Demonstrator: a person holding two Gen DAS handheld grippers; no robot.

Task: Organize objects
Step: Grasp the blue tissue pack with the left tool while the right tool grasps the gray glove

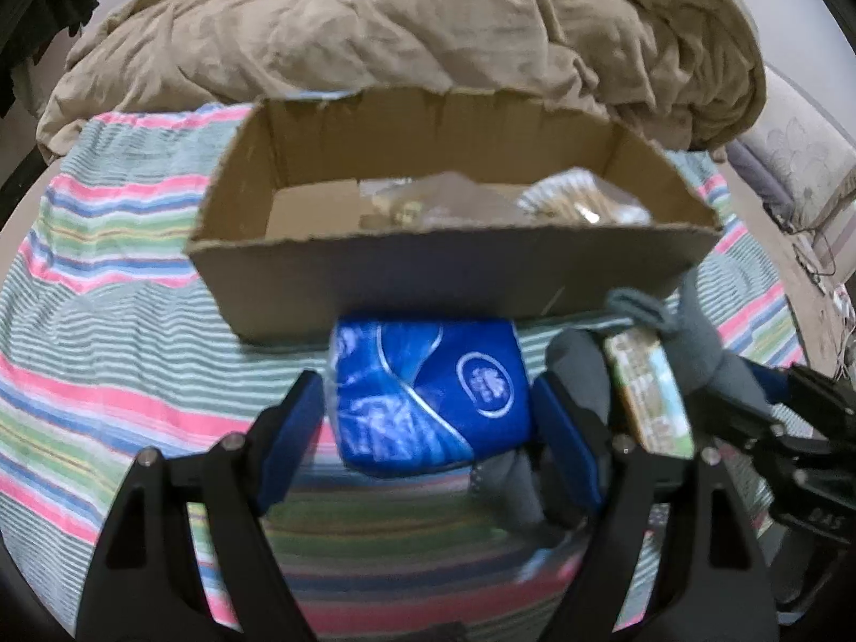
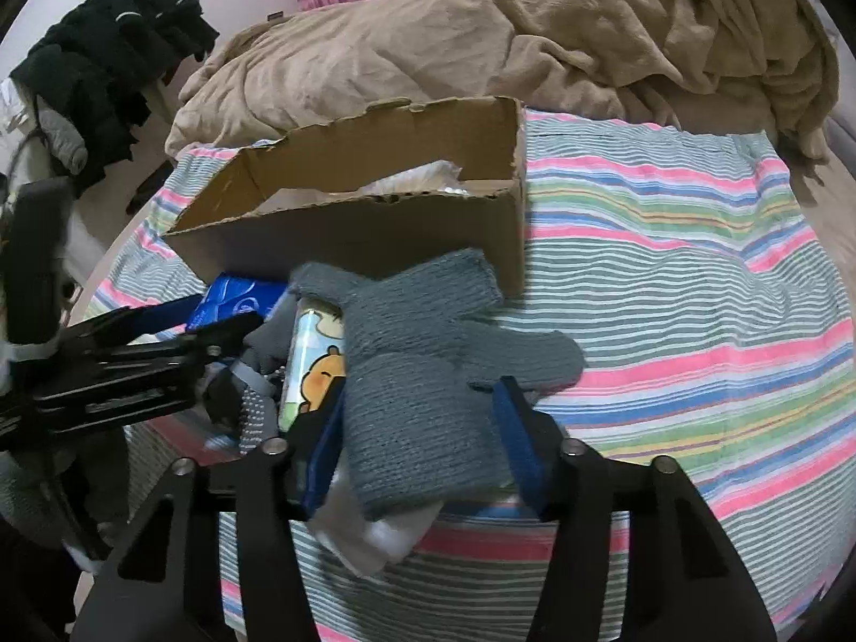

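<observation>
A: Your left tongs [image 1: 428, 417] pinch the blue tissue pack [image 1: 430, 401], just near of the cardboard box [image 1: 449, 267].

B: And your right tongs [image 2: 414, 433] squeeze the grey knit glove [image 2: 422, 374] on the bed.

The box [image 1: 428, 267] is matt, rough-edged cardboard. The blue pack [image 1: 433, 401] is glossy plastic film; the grey glove [image 2: 417, 374] is ribbed knit wool.
</observation>
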